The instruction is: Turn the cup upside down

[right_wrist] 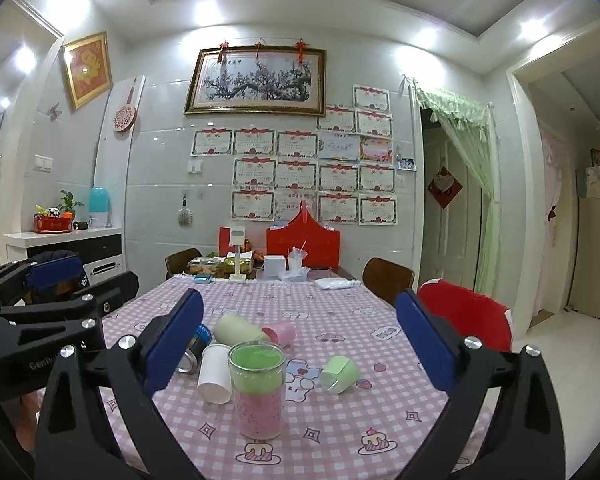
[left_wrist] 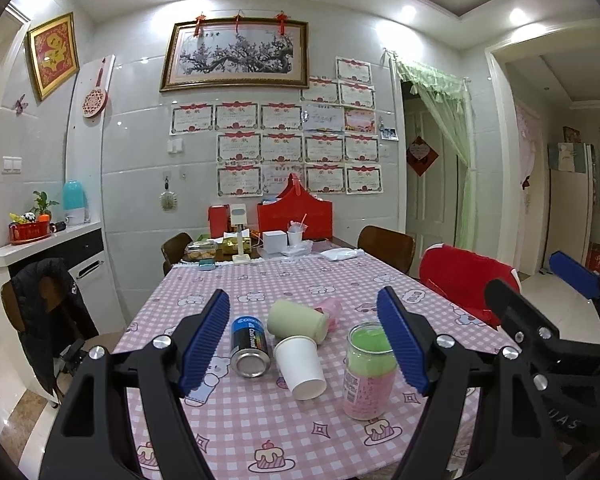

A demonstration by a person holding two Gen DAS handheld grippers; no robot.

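Note:
A clear cup [left_wrist: 367, 372] with green and pink filling stands upright on the pink checked tablecloth; it also shows in the right wrist view [right_wrist: 258, 390]. A white paper cup [left_wrist: 301, 366] [right_wrist: 215, 372], a pale green cup [left_wrist: 298, 320] [right_wrist: 238, 328], a pink cup [right_wrist: 281, 332] and a small green cup [right_wrist: 340, 374] lie on their sides. My left gripper [left_wrist: 304, 340] is open and empty above the cups. My right gripper [right_wrist: 300, 350] is open and empty, facing the clear cup.
A blue can [left_wrist: 250, 346] lies beside the white cup. Boxes, a red bag [left_wrist: 296, 216] and food containers crowd the table's far end. Chairs [left_wrist: 386, 246] stand around the table; a red-covered chair [right_wrist: 466, 316] is at the right. A counter [left_wrist: 40, 244] stands at the left.

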